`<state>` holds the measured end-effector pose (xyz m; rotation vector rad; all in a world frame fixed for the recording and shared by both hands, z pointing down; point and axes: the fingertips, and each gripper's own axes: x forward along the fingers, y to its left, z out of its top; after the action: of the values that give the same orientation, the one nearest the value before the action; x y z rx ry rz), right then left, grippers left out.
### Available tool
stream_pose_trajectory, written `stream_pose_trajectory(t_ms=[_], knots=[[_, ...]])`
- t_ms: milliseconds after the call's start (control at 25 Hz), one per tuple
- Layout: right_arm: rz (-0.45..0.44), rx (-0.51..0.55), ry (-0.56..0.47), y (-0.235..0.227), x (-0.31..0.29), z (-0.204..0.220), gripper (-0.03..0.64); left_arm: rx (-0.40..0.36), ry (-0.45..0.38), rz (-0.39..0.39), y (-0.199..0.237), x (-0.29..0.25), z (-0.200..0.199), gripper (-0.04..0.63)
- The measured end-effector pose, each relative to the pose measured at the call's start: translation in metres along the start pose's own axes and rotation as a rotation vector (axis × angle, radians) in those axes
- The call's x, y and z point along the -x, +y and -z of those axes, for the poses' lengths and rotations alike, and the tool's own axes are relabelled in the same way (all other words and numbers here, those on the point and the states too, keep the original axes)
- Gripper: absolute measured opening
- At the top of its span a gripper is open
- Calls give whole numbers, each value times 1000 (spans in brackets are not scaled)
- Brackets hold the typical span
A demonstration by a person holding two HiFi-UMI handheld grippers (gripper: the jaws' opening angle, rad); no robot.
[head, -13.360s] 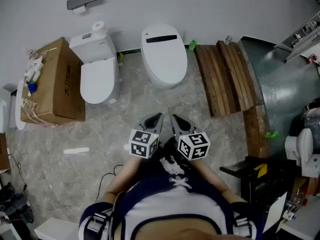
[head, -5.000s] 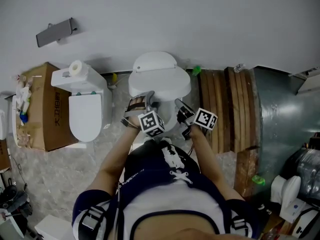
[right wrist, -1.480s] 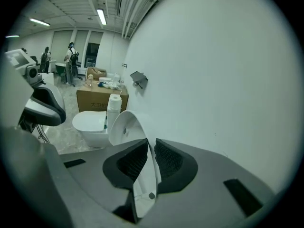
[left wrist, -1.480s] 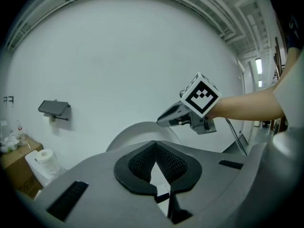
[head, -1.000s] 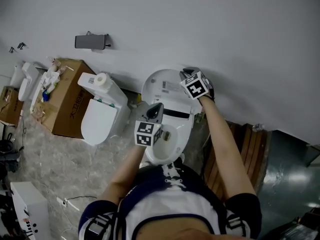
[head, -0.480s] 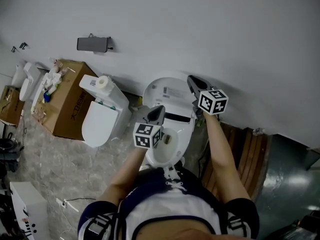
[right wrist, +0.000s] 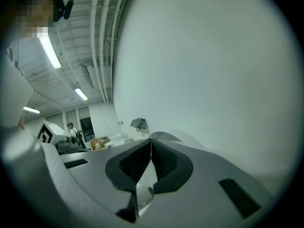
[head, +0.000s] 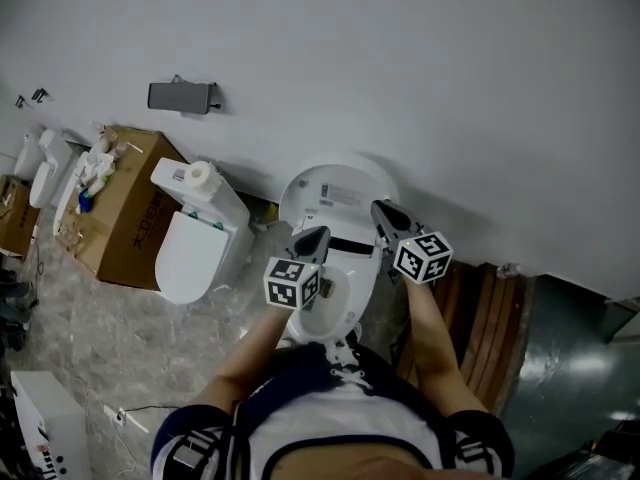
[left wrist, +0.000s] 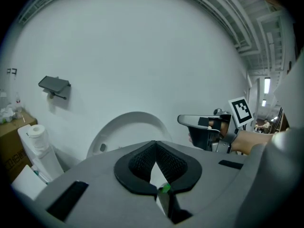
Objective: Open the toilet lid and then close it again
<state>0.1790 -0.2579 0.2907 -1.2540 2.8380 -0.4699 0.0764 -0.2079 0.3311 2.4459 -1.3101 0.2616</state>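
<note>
The toilet lid (head: 335, 183) stood raised against the wall (head: 430, 68). In front of the lid, the left claw (head: 314, 235) was closed and empty. Beside the lid's right edge, the right claw (head: 382, 210) had just been closing, with nothing between its jaws.

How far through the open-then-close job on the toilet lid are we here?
Done: the toilet lid stands raised against the wall, the bowl exposed. In hand: nothing gripped; the right gripper sits beside the lid's edge, its jaws having just closed with nothing between them, and the left gripper hangs shut and empty over the bowl. Left: lowering the lid again.
</note>
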Motion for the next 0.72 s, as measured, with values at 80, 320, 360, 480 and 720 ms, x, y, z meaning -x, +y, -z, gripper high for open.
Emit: stream_pose_trajectory(t_ms=[80,320,360,480,720], knots=[[61,122,59,-6,-4,0,11,2,4,-3,4,-1,2,6],[179,380,188,-23,-30,-7,27,13,-4,-8,12,4,-1,8],[187,404,213,-25,-34,-6,64,17,-6,-9,12,5,-1,8],[199,496,310,-31,-49,3,109,32,-3,-11,13,9,3,8],[210,943,513,-35,-81,12,109,61,30,-1,11,14,17,8]])
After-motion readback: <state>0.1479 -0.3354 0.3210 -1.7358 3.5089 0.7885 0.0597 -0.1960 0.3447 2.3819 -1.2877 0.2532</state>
